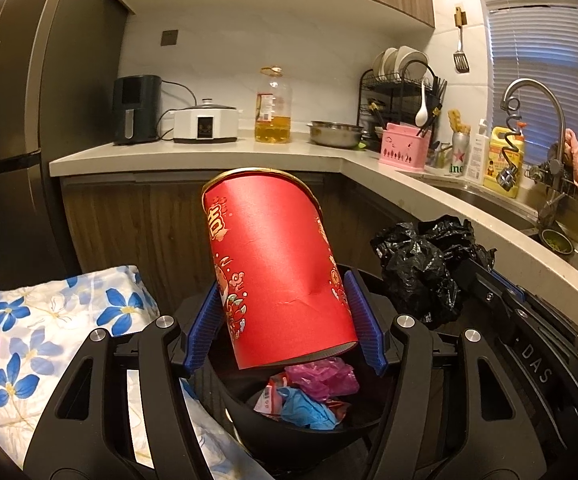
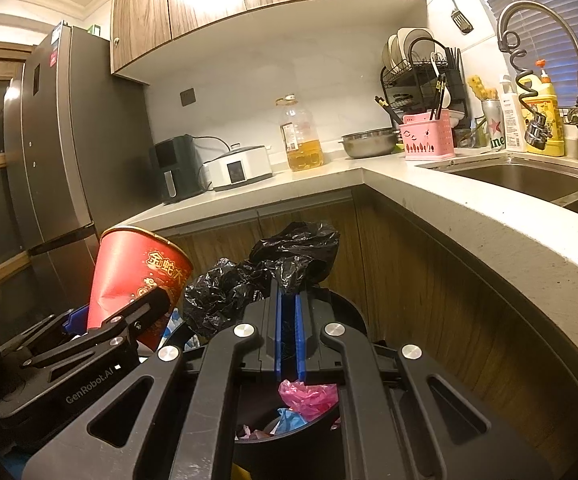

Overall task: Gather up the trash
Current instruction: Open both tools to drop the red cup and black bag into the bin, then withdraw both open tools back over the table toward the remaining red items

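A red paper canister (image 1: pixel 273 264) with gold print hangs tilted over a black trash bin (image 1: pixel 289 436), its lower open end just above the rim. My left gripper (image 1: pixel 285 320) is shut on it, with a blue pad against each side. Pink (image 1: pixel 325 376) and blue (image 1: pixel 305 408) wrappers lie in the bin. Over the bin's right side, my right gripper (image 2: pixel 287 296) is shut on a crumpled black plastic bag (image 2: pixel 297 256). The right wrist view has the canister (image 2: pixel 129 276) and left gripper (image 2: pixel 119 306) at the left, and the bin (image 2: pixel 353 312) below.
A floral cloth (image 1: pixel 29 340) lies left of the bin. The L-shaped countertop (image 1: pixel 209 156) runs behind and to the right, bearing an oil bottle (image 1: pixel 273 112), appliances and a sink (image 2: pixel 521 180). A tall fridge (image 2: pixel 49 160) stands at the left.
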`<state>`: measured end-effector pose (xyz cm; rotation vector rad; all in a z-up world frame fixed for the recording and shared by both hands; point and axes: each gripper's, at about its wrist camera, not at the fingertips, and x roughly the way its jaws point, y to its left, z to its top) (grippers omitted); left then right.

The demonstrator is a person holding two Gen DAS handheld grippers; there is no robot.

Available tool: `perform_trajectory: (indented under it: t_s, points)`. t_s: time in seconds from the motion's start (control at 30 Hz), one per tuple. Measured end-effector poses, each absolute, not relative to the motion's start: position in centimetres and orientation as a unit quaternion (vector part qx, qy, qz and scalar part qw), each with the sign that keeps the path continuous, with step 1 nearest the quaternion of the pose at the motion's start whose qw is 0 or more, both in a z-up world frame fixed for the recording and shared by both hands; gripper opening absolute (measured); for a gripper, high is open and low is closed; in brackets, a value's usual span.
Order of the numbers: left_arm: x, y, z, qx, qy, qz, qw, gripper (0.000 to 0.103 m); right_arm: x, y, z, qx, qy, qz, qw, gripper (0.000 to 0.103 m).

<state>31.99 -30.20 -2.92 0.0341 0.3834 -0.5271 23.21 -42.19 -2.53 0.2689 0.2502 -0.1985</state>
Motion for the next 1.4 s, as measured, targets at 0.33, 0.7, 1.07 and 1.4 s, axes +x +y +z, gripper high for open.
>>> perform_trajectory:
  t_s: [0.33,0.7,1.07,1.4]
  points:
    - [32.5,-30.5,-3.4,0.028,0.19,-0.272,0.943,0.061,24.0,-42.6,-2.9,0.132,0.13,-0.091,0.978,0.012]
    - [32.8,-30.3,-3.9,0.029,0.193,-0.27,0.943,0.075,24.4,-43.4,-3.4,0.143,0.136,-0.092,0.976,0.034]
    - [32.6,-27.6,-4.1,0.022,0.203,-0.231,0.951,0.085,23.5,-42.9,-3.3,0.143,0.14,-0.104,0.974,0.064]
    - [29.3,-21.5,-4.2,0.005,0.205,-0.163,0.965,0.096,22.3,-40.5,-2.4,0.118,0.153,-0.117,0.974,0.087]
